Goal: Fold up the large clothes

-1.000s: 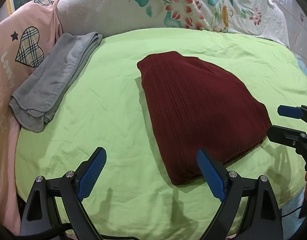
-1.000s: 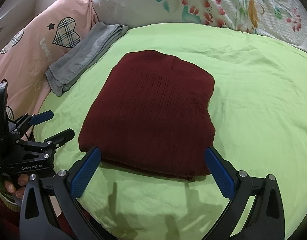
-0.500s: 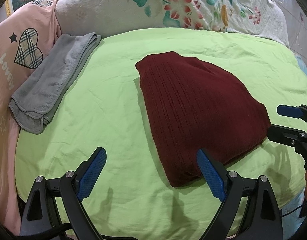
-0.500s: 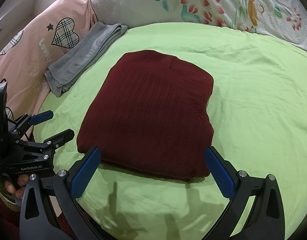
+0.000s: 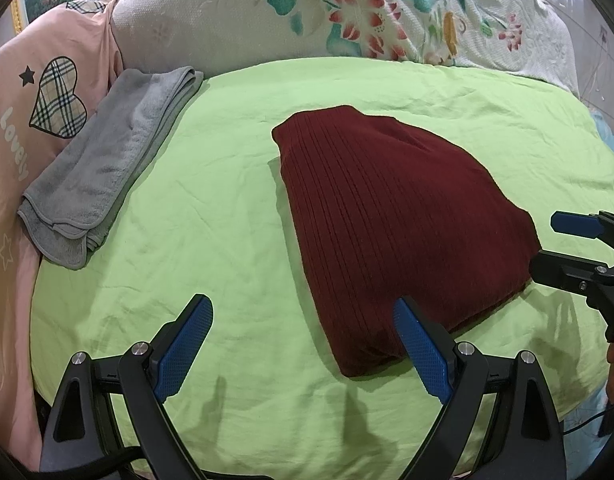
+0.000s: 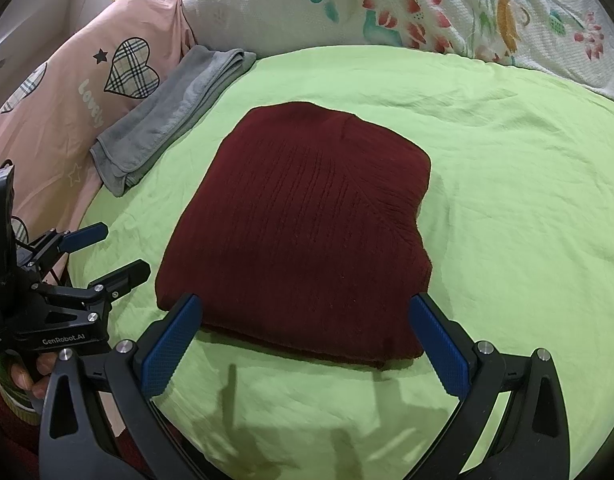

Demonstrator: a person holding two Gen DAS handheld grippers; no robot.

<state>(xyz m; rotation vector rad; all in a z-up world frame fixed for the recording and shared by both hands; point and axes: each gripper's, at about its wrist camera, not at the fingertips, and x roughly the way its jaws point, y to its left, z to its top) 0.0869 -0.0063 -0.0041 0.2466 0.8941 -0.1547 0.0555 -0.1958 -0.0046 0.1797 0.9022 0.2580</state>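
The dark red sweater (image 6: 303, 232) is lying folded into a thick, roughly square bundle on the green sheet (image 6: 507, 168), and I am looking at it from both sides at once. Ahead of my right gripper (image 6: 307, 344) it is sitting centred, its near folded edge just beyond the two blue fingertips, with both pads standing wide apart on either side of that edge and gripping nothing. From my left gripper (image 5: 307, 344) the same sweater (image 5: 391, 224) is lying ahead and to the right; the right fingertip is overlapping its near corner in the view, though I cannot tell whether it is touching the knit. This gripper's jaws are also spread wide and holding nothing.

The green sheet (image 5: 211, 240) is spreading out under both grippers, lightly wrinkled. Beyond the sweater, far ahead of both grippers, a white floral quilt (image 6: 407, 4) is lying bunched along the sheet's far edge. Ahead and to the left, a pink cover with plaid hearts (image 5: 55, 100) is rising beside the sheet.

A folded grey towel (image 5: 103, 164) is resting at the sheet's left edge, against the pink cover and well apart from the sweater.

In the right wrist view, fingers (image 6: 23, 376) of the person's hand are wrapping the left gripper's handle.
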